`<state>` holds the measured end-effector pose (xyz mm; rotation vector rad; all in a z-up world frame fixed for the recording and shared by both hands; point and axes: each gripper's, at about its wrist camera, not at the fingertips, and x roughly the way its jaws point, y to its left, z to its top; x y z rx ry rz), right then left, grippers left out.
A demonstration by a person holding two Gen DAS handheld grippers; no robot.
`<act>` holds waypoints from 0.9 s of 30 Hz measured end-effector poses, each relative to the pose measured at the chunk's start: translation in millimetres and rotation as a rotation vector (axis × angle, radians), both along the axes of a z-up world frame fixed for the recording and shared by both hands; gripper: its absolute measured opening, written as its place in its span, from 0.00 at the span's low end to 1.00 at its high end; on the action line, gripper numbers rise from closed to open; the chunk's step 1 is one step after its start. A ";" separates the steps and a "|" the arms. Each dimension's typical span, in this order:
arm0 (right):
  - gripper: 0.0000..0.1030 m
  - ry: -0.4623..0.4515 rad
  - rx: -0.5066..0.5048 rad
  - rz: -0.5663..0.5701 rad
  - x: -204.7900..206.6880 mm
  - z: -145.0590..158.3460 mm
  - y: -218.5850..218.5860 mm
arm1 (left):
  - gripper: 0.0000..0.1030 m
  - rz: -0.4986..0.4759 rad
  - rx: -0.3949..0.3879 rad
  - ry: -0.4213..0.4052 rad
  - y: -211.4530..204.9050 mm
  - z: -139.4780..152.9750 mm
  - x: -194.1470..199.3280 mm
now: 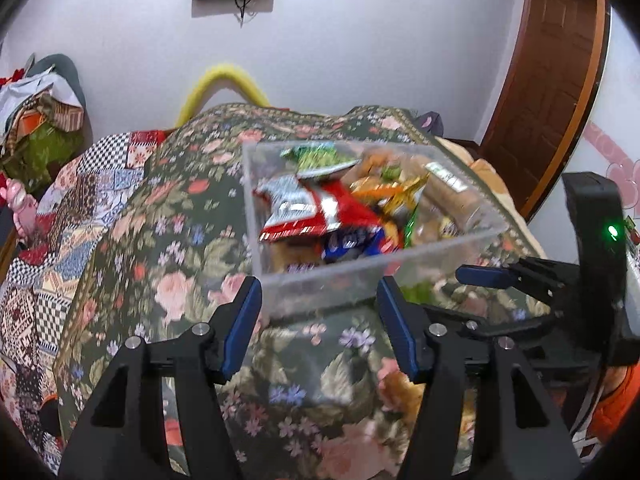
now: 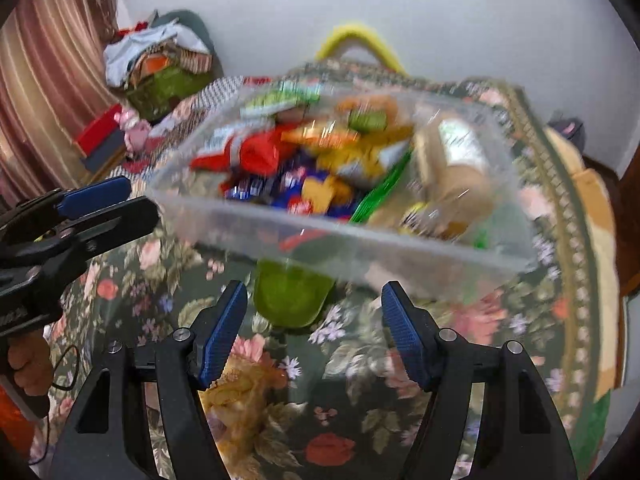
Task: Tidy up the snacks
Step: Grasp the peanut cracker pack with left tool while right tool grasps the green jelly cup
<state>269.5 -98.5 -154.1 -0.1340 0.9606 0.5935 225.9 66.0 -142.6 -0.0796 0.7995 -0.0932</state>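
Observation:
A clear plastic bin [image 1: 360,276] full of snack packets stands on the floral bedspread; it also shows in the right wrist view [image 2: 360,248]. A red and silver packet [image 1: 316,208] lies on top at the left, a tan wrapped roll [image 2: 460,160] at the right. A green packet [image 2: 292,296] lies on the bedspread just in front of the bin, between my right fingers and beyond them. My left gripper [image 1: 318,300] is open and empty, just short of the bin's near wall. My right gripper [image 2: 312,308] is open and empty, close to the bin. A yellow packet [image 2: 240,392] lies under my right gripper.
The floral bedspread [image 1: 168,280] covers the bed. A patchwork quilt [image 1: 48,264] lies at the left. A pile of clothes and a green bag [image 2: 160,76] sit in the far left corner. A brown door [image 1: 552,80] stands at the right. The frames are motion-blurred.

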 end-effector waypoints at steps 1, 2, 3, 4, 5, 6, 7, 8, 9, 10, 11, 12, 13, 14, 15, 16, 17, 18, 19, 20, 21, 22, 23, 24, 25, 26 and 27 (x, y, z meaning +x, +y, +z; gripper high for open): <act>0.64 0.012 -0.005 0.001 1.6 -3.2 2.9 | 0.58 0.002 -0.002 0.005 1.6 -2.7 -1.2; 0.64 0.024 -0.011 0.004 5.0 -6.8 6.1 | 0.58 0.006 -0.006 0.014 4.4 -7.8 -1.5; 0.63 0.032 -0.014 0.005 7.8 -9.5 8.9 | 0.58 0.009 -0.008 0.021 6.7 -11.8 -1.4; 0.63 0.042 -0.010 0.007 11.1 -11.8 11.6 | 0.58 0.012 -0.008 0.025 7.7 -14.9 -2.2; 0.62 0.052 -0.006 0.008 12.9 -12.8 13.5 | 0.58 0.014 -0.006 0.031 8.7 -18.2 -2.2; 0.60 0.066 -0.001 0.007 16.4 -15.0 15.4 | 0.58 0.016 -0.005 0.036 9.7 -21.4 -2.3; 0.59 0.081 0.002 0.008 19.5 -17.5 17.4 | 0.58 0.017 -0.006 0.043 10.6 -24.9 -2.3; 0.56 0.095 0.001 0.011 21.2 -20.4 19.2 | 0.58 0.017 -0.009 0.048 10.9 -27.1 -3.3; 0.54 0.109 0.001 0.011 22.5 -23.1 20.6 | 0.58 0.016 -0.012 0.053 11.3 -29.3 -3.9; 0.54 0.122 0.005 0.009 23.7 -25.7 21.9 | 0.58 0.014 -0.015 0.056 11.4 -31.2 -4.7; 0.52 0.125 0.012 0.003 23.1 -26.4 21.9 | 0.58 0.013 -0.017 0.058 11.1 -32.4 -5.6; 0.50 0.124 0.018 0.001 21.3 -26.0 21.1 | 0.58 0.013 -0.020 0.062 10.1 -34.0 -6.7; 0.48 0.121 0.023 0.004 20.6 -25.3 19.8 | 0.58 0.012 -0.024 0.068 8.9 -34.8 -7.5; 0.45 0.126 0.031 0.010 20.0 -23.7 18.9 | 0.58 0.011 -0.029 0.073 7.6 -35.6 -8.9; 0.45 0.126 0.031 0.007 17.0 -21.7 16.8 | 0.58 0.009 -0.032 0.075 6.5 -35.7 -9.8; 0.45 0.114 0.025 0.002 14.7 -20.1 15.0 | 0.58 0.005 -0.036 0.077 3.7 -35.7 -11.5; 0.45 0.095 0.016 -0.002 11.9 -18.2 12.7 | 0.58 0.002 -0.039 0.078 1.5 -35.2 -12.8; 0.45 0.081 0.011 -0.005 8.5 -16.4 9.9 | 0.58 -0.003 -0.042 0.080 -1.7 -34.7 -14.8; 0.45 0.072 0.012 -0.010 5.2 -14.3 5.8 | 0.58 -0.011 -0.047 0.082 -5.7 -34.0 -16.9; 0.45 0.068 0.017 -0.014 2.5 -12.7 1.0 | 0.58 -0.020 -0.050 0.084 -10.4 -33.1 -19.3; 0.45 0.063 0.024 -0.020 -2.1 -11.0 -4.1 | 0.58 -0.025 -0.052 0.087 -13.6 -32.4 -21.0; 0.45 0.052 0.028 -0.028 -8.3 -7.4 -11.0 | 0.58 -0.035 -0.056 0.090 -18.9 -31.4 -23.8; 0.45 0.041 0.025 -0.033 -10.6 -6.3 -16.0 | 0.58 -0.046 -0.059 0.094 -24.6 -30.4 -26.6; 0.45 0.028 0.021 -0.038 -14.3 -4.3 -21.0 | 0.58 -0.051 -0.062 0.097 -28.0 -29.7 -27.9; 0.45 0.011 0.017 -0.045 -21.4 -0.6 -28.3 | 0.58 -0.060 -0.067 0.102 -33.7 -29.3 -30.1; 0.45 0.001 0.018 -0.051 -25.4 1.9 -34.4 | 0.59 -0.067 -0.072 0.108 -39.7 -29.4 -32.1; 0.45 -0.006 0.022 -0.058 -28.9 4.4 -41.4 | 0.59 -0.073 -0.077 0.115 -44.9 -30.0 -33.8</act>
